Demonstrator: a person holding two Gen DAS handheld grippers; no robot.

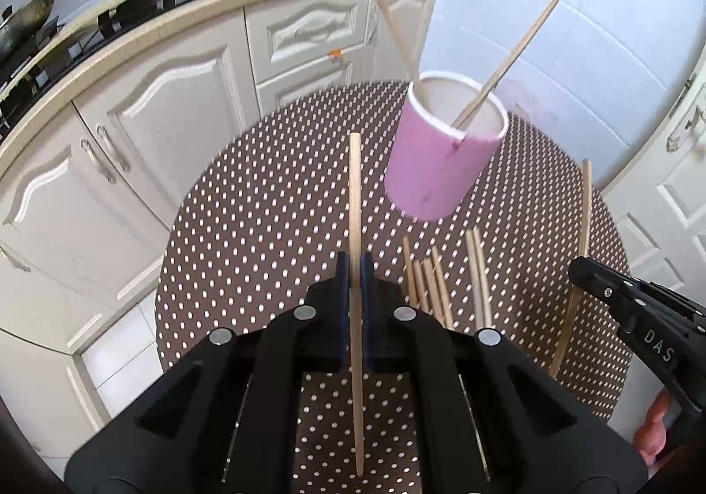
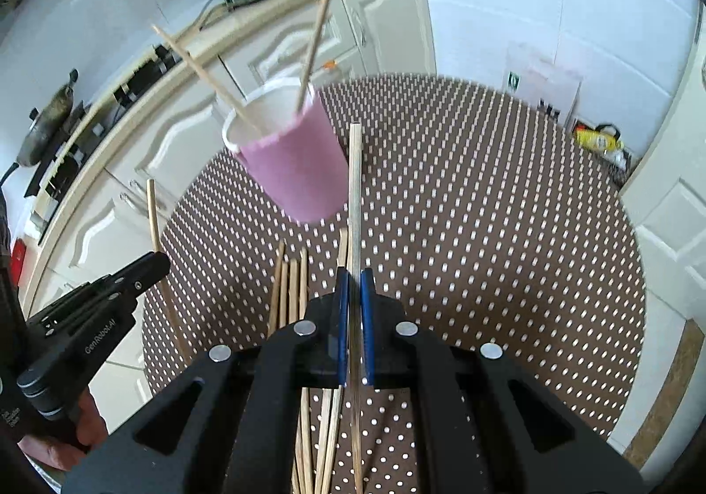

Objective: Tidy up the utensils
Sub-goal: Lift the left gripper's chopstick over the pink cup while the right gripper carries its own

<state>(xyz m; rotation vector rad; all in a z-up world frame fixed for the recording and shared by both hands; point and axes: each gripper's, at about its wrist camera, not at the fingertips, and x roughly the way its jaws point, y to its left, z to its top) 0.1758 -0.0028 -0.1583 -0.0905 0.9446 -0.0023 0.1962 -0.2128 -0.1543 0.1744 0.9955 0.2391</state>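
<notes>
Left tongs (image 1: 354, 273) pinch one chopstick (image 1: 355, 203) upright; right tongs (image 2: 354, 286) pinch another (image 2: 355, 194). Loose chopsticks (image 1: 430, 278) lie on the desk (image 1: 264, 207) between them, near the pink cup (image 1: 441, 159) holding two.

A round polka-dot table (image 1: 264, 207) carries a pink cup (image 1: 437, 167) and loose chopsticks (image 1: 430, 286).
</notes>
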